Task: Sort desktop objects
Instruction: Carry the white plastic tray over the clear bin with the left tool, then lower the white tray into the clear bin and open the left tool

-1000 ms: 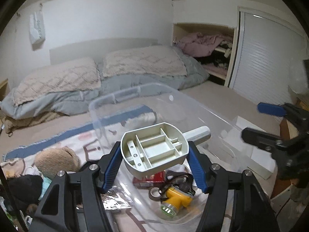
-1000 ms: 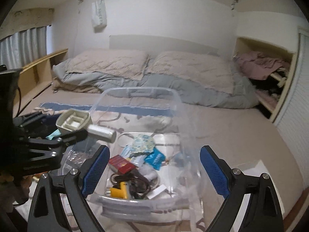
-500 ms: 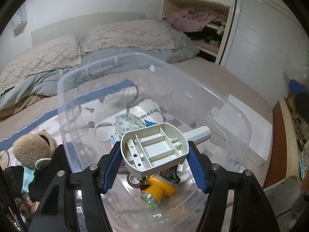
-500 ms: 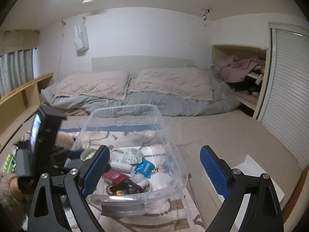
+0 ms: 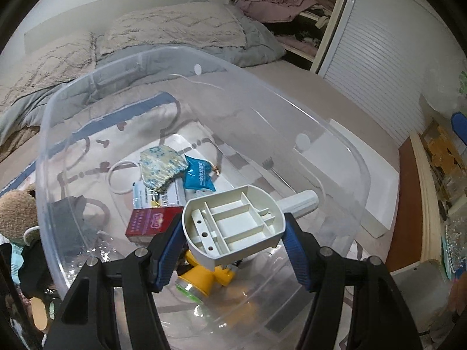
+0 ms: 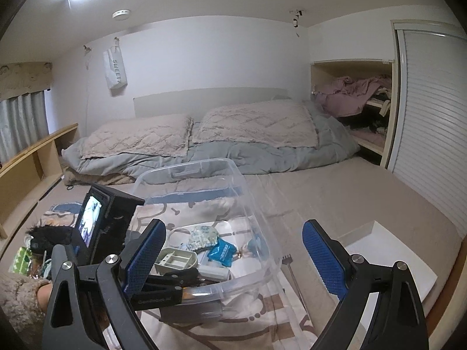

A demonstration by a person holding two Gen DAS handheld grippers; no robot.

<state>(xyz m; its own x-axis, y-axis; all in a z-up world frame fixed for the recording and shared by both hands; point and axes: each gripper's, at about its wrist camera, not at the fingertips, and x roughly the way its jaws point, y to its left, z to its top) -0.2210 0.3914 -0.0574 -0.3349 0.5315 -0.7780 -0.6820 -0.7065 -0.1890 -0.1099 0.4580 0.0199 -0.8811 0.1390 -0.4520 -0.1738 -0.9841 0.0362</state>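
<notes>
Scoop-shaped beige plastic piece, ribbed on its exposed underside with a stub handle to the right, sits at lower centre of the left wrist view, clamped between the blue pads of the left gripper. It hangs inside the rim line of the clear storage bin, above the contents and not touching them as far as can be seen.

Directly beneath it lies a yellow headlamp; to the left, a red box; further up the frame, a floral face mask and a blue sachet. The bin rests on a patterned blanket on the bed.

In the right wrist view the right gripper stands wide apart with nothing between its pads, near the bin's front edge. A white lid lies at lower right of that frame.

Risks, as judged:
- Release from this height would likely drop the piece onto the headlamp, where it may tip or bounce toward the near wall.
- The protruding handle sits close to the bin's right wall; a sideways move could catch it and shift the bin.
- The grip bears on curved sides, so slippage is possible if the wrist tilts further.
</notes>
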